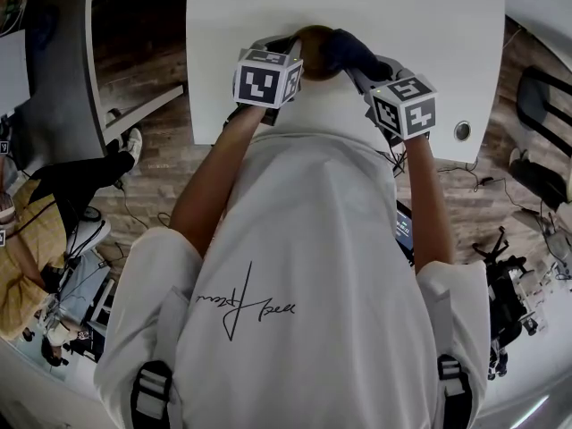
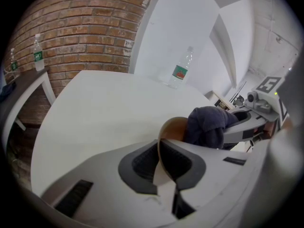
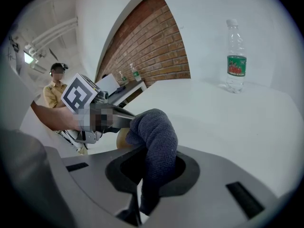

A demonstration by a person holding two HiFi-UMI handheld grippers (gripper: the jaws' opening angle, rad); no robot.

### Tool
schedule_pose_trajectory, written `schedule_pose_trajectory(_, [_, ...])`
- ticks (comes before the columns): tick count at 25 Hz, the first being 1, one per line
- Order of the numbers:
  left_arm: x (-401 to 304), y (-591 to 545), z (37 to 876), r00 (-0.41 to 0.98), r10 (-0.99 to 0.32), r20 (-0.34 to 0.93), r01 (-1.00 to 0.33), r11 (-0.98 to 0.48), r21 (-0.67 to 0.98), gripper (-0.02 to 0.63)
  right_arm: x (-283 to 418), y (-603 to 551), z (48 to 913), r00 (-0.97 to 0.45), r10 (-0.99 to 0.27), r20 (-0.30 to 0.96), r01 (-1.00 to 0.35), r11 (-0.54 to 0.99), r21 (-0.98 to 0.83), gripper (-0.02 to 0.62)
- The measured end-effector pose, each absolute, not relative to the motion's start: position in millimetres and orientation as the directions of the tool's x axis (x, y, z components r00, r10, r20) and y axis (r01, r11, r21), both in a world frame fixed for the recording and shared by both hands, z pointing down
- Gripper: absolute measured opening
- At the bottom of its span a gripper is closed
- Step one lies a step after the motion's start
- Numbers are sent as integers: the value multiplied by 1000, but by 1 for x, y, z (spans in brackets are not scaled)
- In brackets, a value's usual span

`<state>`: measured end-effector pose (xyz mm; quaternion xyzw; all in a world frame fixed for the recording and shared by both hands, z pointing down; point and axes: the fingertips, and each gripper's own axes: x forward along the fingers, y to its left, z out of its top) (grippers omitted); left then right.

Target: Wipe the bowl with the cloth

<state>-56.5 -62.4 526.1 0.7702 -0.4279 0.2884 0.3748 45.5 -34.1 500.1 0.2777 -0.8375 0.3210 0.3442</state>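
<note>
My left gripper (image 2: 164, 163) has its jaws squeezed together on the thin rim of the brown bowl (image 2: 173, 129). My right gripper (image 3: 152, 170) has its jaws pinched tight on the dark cloth (image 3: 154, 137), and the cloth sticks out past the tips in a fat bunch. The bowl is tipped up on its side between my two grippers, close to the near edge of the white table (image 2: 95, 108). The cloth is touching the bowl on its right side. I cannot tell if the bowl's bottom sits on the table or hangs in the air.

Here is what worries me. I hold the bowl by one small bit of its rim. If I push the cloth too hard, I think the bowl can twist in the jaws or pop out. It is so near the table edge that it may drop to the floor and not land on the table.

The cloth can also slide. If it rubs hard on the bowl, it may pull out of my right jaws, and then bare jaws would scrape the bowl.

My two grippers are very close together. A big swing could bump one into the other and knock the bowl loose.

The water bottle (image 2: 180, 70) is well apart, so I do not fear hitting it.
</note>
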Motion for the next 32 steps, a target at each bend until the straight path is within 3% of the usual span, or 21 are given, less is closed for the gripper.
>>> schedule_pose_trajectory(32, [-57, -66, 529, 478, -431, 765, -870, -352, 345, 9, 39, -55, 499, -613, -165, 773, -584, 754, -302, 37])
